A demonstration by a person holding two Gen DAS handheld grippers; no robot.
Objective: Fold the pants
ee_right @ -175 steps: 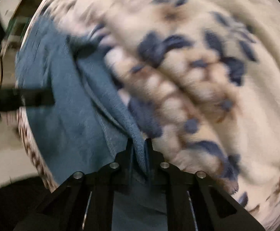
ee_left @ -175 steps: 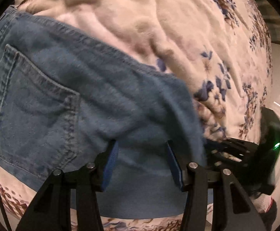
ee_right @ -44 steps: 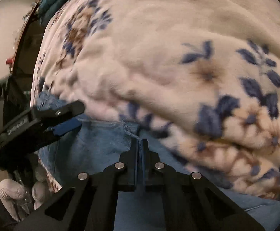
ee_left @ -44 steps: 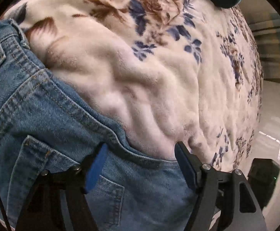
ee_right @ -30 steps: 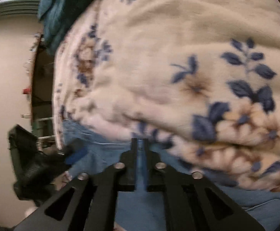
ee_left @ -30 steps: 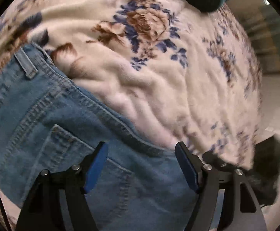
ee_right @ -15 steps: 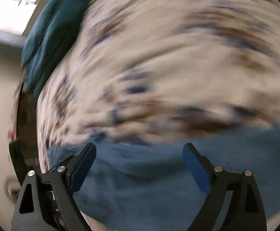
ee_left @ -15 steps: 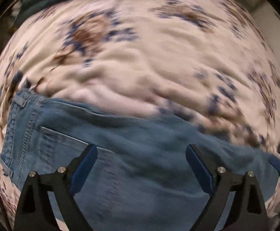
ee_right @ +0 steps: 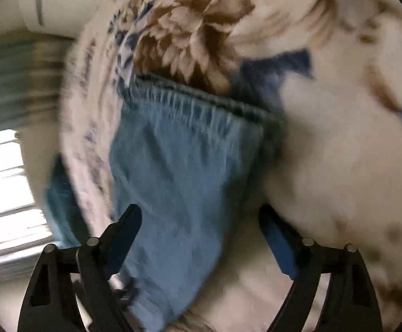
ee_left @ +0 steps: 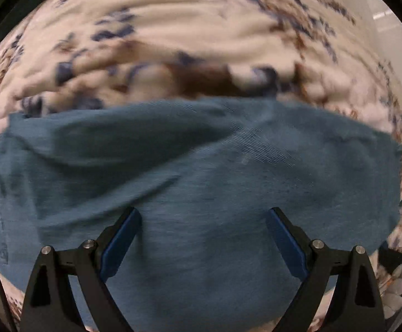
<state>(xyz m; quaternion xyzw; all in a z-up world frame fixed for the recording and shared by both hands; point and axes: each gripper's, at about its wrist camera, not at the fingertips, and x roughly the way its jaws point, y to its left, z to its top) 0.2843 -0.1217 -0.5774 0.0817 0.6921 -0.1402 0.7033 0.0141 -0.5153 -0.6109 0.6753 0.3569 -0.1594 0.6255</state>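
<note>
Right gripper (ee_right: pixel 201 232) now off jeans (ee_right: pixel 178 166)

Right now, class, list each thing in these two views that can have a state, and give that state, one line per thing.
Jeans: lying on the blanket, folded over, held by neither tool.
Blanket: spread out, rumpled beside the jeans.
Left tool: open, empty, over the jeans.
Right tool: open, empty, over the jeans' edge.
</note>
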